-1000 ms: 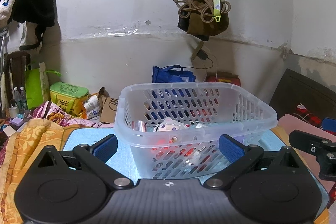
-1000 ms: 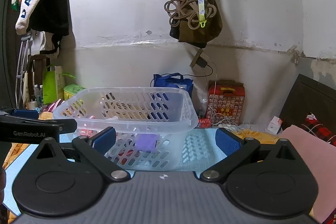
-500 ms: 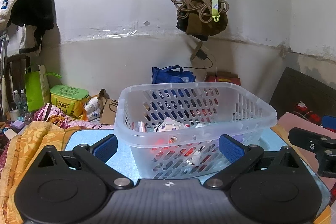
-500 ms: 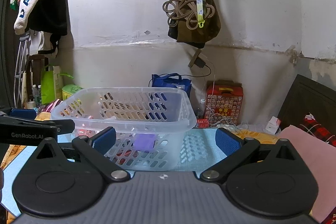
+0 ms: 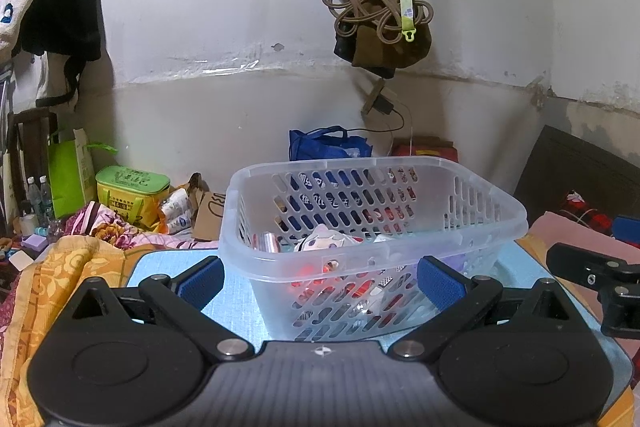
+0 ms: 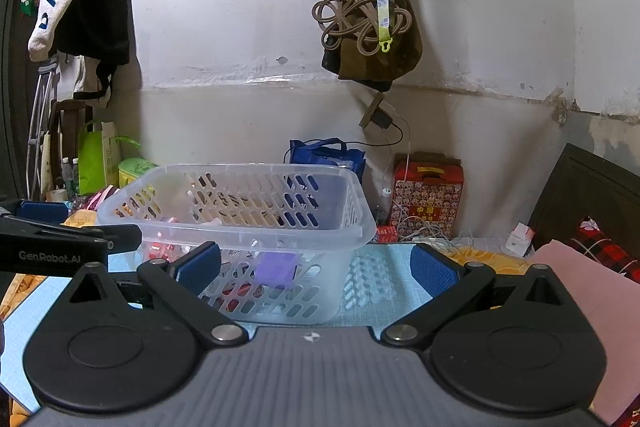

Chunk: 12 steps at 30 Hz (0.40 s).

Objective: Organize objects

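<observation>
A clear perforated plastic basket (image 5: pixel 472 223) stands on a light blue mat (image 5: pixel 236 291). It holds several small items, among them a white figure (image 5: pixel 324 239) and a silver can (image 5: pixel 269 241). In the right wrist view the basket (image 6: pixel 348 203) shows a purple block (image 6: pixel 276 269) through its wall. My left gripper (image 5: pixel 320 275) is open and empty, just in front of the basket. My right gripper (image 6: pixel 314 265) is open and empty, in front of the basket's right end. Each gripper shows at the edge of the other's view.
An orange patterned cloth (image 5: pixel 48 279) lies left of the mat, a pink cloth (image 6: pixel 592 291) on the right. A red box (image 6: pixel 428 199), a blue bag (image 6: pixel 324 157) and cables stand at the wall behind. Bags hang above (image 6: pixel 372 11). A green box (image 5: pixel 130 187) stands at back left.
Both views have shifted only slightly; the grippers stay open and the basket has not moved.
</observation>
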### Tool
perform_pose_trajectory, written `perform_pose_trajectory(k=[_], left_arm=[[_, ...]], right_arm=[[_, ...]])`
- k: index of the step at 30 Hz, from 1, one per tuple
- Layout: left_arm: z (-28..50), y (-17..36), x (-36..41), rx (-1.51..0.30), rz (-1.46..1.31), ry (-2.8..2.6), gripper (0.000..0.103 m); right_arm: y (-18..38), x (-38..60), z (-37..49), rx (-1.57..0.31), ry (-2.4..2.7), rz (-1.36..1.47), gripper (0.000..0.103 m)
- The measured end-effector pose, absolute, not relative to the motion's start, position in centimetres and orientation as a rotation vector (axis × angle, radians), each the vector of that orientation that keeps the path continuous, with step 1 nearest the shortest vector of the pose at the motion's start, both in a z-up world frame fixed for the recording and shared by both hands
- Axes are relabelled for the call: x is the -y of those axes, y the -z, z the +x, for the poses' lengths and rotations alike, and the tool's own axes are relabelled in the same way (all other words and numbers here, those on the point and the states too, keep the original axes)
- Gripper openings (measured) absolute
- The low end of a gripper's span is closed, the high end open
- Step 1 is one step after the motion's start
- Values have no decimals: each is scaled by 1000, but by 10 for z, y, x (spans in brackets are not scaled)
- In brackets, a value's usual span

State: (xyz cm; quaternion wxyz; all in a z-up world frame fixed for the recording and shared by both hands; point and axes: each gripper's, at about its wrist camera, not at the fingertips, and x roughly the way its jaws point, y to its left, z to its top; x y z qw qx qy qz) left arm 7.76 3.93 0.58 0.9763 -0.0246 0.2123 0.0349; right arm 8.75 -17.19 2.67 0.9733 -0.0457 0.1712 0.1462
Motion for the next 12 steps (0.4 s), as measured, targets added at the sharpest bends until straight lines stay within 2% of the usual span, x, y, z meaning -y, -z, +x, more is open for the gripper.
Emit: perform_pose_trajectory(k=[12], left_arm=[[73, -7, -38, -395, -7, -100, 103]], right_arm=[[-26, 171, 86, -346, -296, -95, 103]])
